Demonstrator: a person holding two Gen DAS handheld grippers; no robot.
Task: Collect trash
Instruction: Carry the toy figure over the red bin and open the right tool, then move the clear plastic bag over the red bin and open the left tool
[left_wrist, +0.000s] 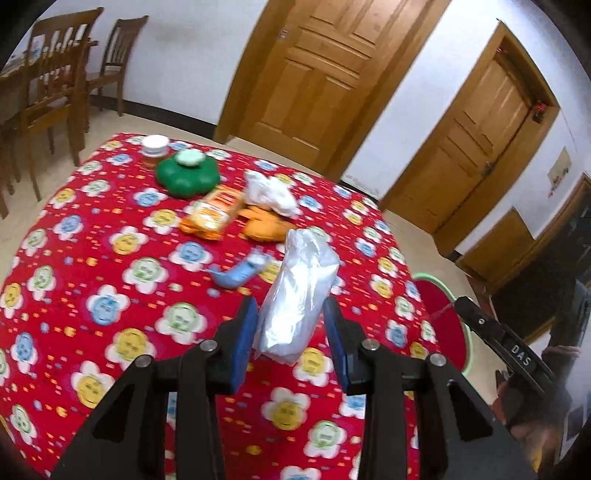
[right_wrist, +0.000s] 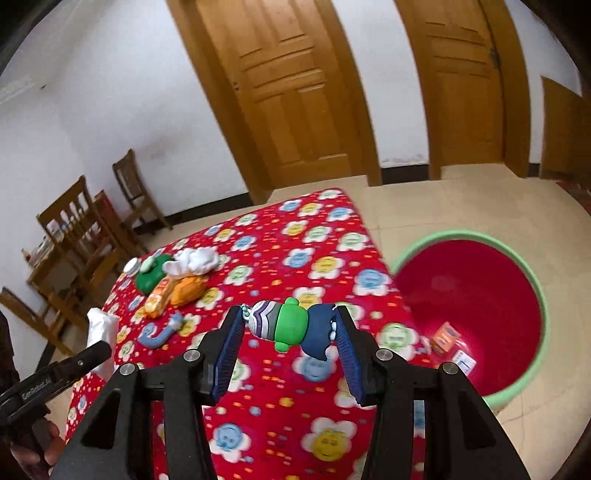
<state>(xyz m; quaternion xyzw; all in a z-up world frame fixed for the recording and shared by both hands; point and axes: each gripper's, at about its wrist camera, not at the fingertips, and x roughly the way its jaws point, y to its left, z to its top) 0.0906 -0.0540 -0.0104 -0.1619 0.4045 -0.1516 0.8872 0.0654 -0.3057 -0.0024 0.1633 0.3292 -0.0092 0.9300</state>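
left wrist: down over table (left_wrist: 110, 258) | right wrist: same | shared: tabletop

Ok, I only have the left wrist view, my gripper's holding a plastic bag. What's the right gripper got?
Observer: The right gripper is shut on a toy figure, green in the middle, striped at one end.
Operator: Anything in the basin yet?
Observer: Yes, the red basin holds an orange carton and a white packet.
Operator: Where's the basin from that gripper?
Observer: On the floor beside the table, to the gripper's right in its view.
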